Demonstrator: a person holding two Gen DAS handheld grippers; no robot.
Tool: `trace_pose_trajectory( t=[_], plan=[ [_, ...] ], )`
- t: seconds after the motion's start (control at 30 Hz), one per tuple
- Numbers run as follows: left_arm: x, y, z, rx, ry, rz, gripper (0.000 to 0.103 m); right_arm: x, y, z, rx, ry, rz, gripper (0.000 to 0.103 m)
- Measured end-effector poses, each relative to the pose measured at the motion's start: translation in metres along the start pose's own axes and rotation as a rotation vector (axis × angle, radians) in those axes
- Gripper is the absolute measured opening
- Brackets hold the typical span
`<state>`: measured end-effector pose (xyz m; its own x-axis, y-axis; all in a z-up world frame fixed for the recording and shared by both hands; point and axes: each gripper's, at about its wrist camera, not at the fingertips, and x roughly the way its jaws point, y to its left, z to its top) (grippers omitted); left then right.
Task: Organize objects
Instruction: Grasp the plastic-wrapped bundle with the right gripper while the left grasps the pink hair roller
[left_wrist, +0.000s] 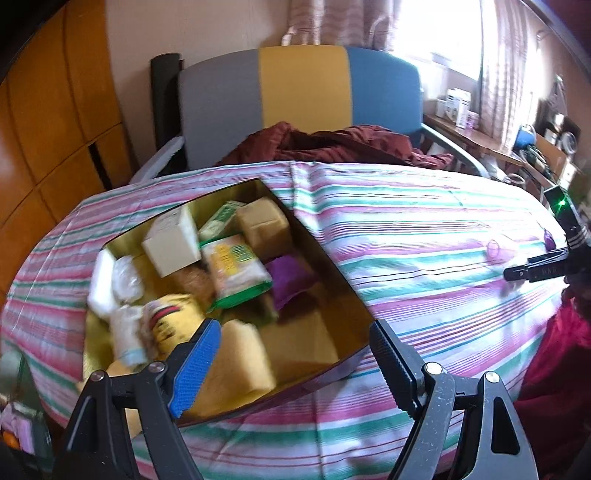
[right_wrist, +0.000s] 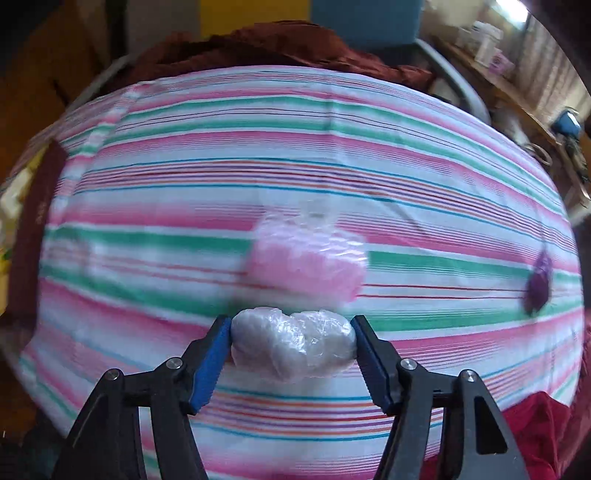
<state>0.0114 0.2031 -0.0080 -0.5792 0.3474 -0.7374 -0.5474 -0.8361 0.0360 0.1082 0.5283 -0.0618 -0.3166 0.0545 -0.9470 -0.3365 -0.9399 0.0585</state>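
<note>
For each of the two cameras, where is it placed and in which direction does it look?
Left wrist: on the left claw, looking forward and down over the gold-lined box of packets; its two open fingers show, and the right claw at the right edge.
Right wrist: on the right claw, looking steeply down; its fingers pinch a white wrapped bundle, with a pink wrapped bundle beyond.
Shared: the striped cloth, the striped chair and a small purple object.

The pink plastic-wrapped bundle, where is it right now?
In the right wrist view, the pink bundle lies mid-frame on the striped cloth, just beyond the white wrapped bundle clamped in the right tool.
</note>
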Motion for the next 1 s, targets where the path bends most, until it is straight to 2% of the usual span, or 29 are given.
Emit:
trace_pose_trajectory(
  t=[0.1, 0.23, 0.33, 0.43, 0.5, 0.63, 0.77, 1.0],
  plan=[
    [0.005, -0.019, 0.008, 0.042, 0.001, -0.039, 0.083, -0.009, 0.000, -0.005, 0.007, -0.028, 0.029, 0.066],
    [0.011, -0.049, 0.019, 0.109, -0.005, -0.084, 0.083, -0.014, -0.021, -0.008, 0.113, -0.042, -0.093, 0.066],
    [0.020, -0.072, 0.027, 0.156, 0.000, -0.112, 0.083, -0.020, -0.038, -0.010, 0.197, -0.061, -0.132, 0.066],
    [0.030, -0.093, 0.036, 0.175, 0.016, -0.148, 0.083, -0.023, -0.058, -0.011, 0.309, -0.072, -0.222, 0.066],
    [0.036, -0.108, 0.042, 0.182, 0.027, -0.185, 0.083, -0.024, -0.075, -0.014, 0.388, -0.089, -0.247, 0.066],
    [0.049, -0.143, 0.054, 0.199, 0.048, -0.255, 0.083, -0.030, -0.097, -0.020, 0.501, -0.131, -0.234, 0.066],
    [0.067, -0.180, 0.062, 0.231, 0.079, -0.298, 0.083, -0.042, -0.099, -0.019, 0.529, -0.196, -0.223, 0.066],
    [0.095, -0.227, 0.070, 0.243, 0.141, -0.352, 0.083, -0.046, -0.113, -0.019, 0.582, -0.246, -0.147, 0.066]
  ],
)
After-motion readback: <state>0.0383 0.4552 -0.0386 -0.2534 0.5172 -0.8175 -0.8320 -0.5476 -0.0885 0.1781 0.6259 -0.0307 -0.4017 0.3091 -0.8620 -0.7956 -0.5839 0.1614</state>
